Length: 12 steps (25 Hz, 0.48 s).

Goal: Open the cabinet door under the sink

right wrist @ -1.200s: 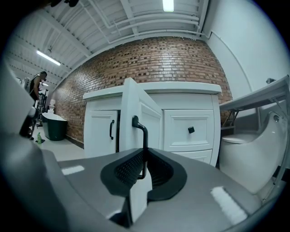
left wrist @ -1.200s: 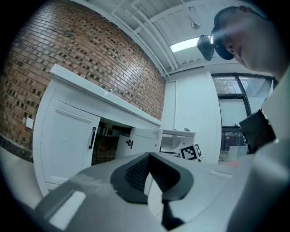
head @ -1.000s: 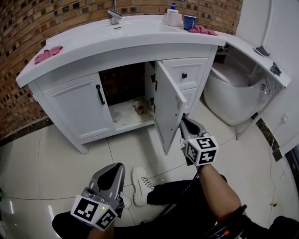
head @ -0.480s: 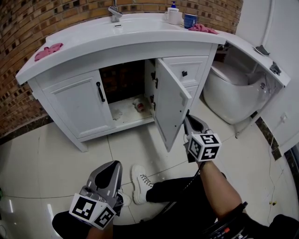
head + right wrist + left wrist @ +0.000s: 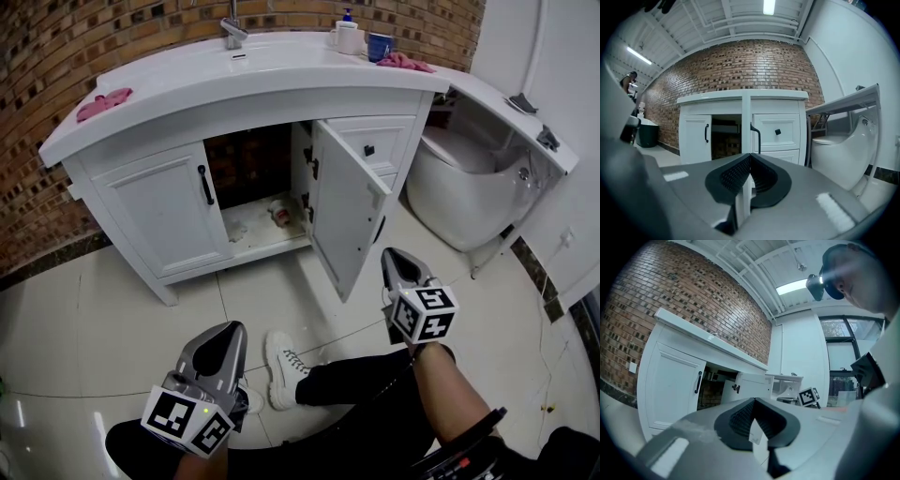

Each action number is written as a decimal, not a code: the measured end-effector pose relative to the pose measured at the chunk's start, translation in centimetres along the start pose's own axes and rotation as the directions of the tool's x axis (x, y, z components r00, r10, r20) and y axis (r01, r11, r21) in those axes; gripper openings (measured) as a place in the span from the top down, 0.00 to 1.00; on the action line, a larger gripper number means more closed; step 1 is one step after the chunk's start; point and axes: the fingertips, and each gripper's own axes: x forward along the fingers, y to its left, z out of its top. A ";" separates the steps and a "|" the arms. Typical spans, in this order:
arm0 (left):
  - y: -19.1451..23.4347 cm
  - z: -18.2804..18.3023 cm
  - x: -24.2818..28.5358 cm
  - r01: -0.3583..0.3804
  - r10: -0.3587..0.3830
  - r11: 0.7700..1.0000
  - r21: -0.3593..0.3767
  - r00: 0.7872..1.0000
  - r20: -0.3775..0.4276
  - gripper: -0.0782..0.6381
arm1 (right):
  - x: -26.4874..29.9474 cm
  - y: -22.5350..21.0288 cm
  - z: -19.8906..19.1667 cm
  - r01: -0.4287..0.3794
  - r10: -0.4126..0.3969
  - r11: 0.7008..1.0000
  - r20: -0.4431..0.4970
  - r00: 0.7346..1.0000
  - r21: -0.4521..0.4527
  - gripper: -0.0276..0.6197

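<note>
The white vanity (image 5: 122, 131) has its right-hand cabinet door (image 5: 342, 211) swung out into the room, with the dark inside showing. The left door (image 5: 159, 220) with its black handle (image 5: 204, 185) is closed. My right gripper (image 5: 394, 255) hangs just below and right of the open door's free edge, apart from it, shut with nothing in it. In the right gripper view that door (image 5: 746, 122) shows edge-on straight beyond the right gripper (image 5: 750, 157), its black handle (image 5: 756, 136) beside it. My left gripper (image 5: 228, 333) is low over my knee, shut and empty, and the left gripper (image 5: 753, 401) points at the vanity.
A toilet (image 5: 469, 187) stands right of the vanity under a white shelf (image 5: 506, 98). A small container (image 5: 278, 214) lies inside the cabinet. Pink cloths (image 5: 103, 103), a blue cup (image 5: 380, 44) and a soap bottle (image 5: 349, 36) sit on the countertop. My white shoe (image 5: 281, 370) rests on the tiled floor.
My right gripper has drawn back from the door's handle, down and to the right towards me. The door stays open. The left gripper has hardly moved.
</note>
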 end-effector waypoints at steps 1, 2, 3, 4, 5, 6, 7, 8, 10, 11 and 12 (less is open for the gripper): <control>-0.1 0.0 -0.1 0.001 -0.001 1.000 0.002 1.000 0.000 0.88 | -0.7 0.5 0.2 -0.012 0.012 1.000 -0.001 1.000 0.007 0.94; -0.1 0.1 -0.3 0.001 -0.001 1.000 0.003 1.000 0.003 0.88 | -1.5 1.1 0.4 -0.027 0.027 1.000 0.000 1.000 0.012 0.94; -0.1 0.1 -0.5 0.000 0.000 1.000 0.003 1.000 0.006 0.88 | -2.3 1.8 0.6 -0.044 0.044 0.999 0.001 0.999 0.015 0.94; 0.0 0.2 -0.6 -0.003 0.003 1.000 0.004 1.000 0.011 0.88 | -3.0 2.5 0.8 -0.062 0.062 0.998 0.001 0.998 0.016 0.95; 0.2 0.3 -0.8 -0.007 0.007 1.000 0.005 1.000 0.015 0.88 | -3.6 3.2 1.0 -0.081 0.081 0.997 0.002 0.997 0.018 0.95; 0.2 0.5 -1.0 -0.011 0.011 1.000 0.008 1.000 0.019 0.88 | -4.2 4.0 1.2 -0.100 0.100 0.995 0.002 0.995 0.020 0.95; 0.3 0.6 -1.3 -0.015 0.015 1.000 0.011 1.000 0.021 0.88 | -4.8 4.8 1.4 -0.119 0.118 0.993 0.003 0.993 0.023 0.95; 0.2 0.8 -1.5 -0.018 0.018 1.000 0.017 1.000 0.023 0.88 | -5.3 5.5 1.7 -0.136 0.136 0.990 0.004 0.991 0.024 0.95; -0.1 1.0 -2.0 -0.023 0.023 0.999 0.034 1.000 0.022 0.88 | -6.4 7.0 2.3 -0.172 0.172 0.985 0.005 0.985 0.026 0.95; -0.3 1.1 -2.3 -0.026 0.025 0.999 0.044 0.999 0.019 0.88 | -7.0 7.8 2.5 -0.191 0.191 0.981 0.004 0.982 0.027 0.95; -0.4 1.2 -2.6 -0.029 0.028 0.998 0.054 0.999 0.018 0.88 | -7.5 8.6 2.8 -0.210 0.210 0.977 0.005 0.978 0.025 0.95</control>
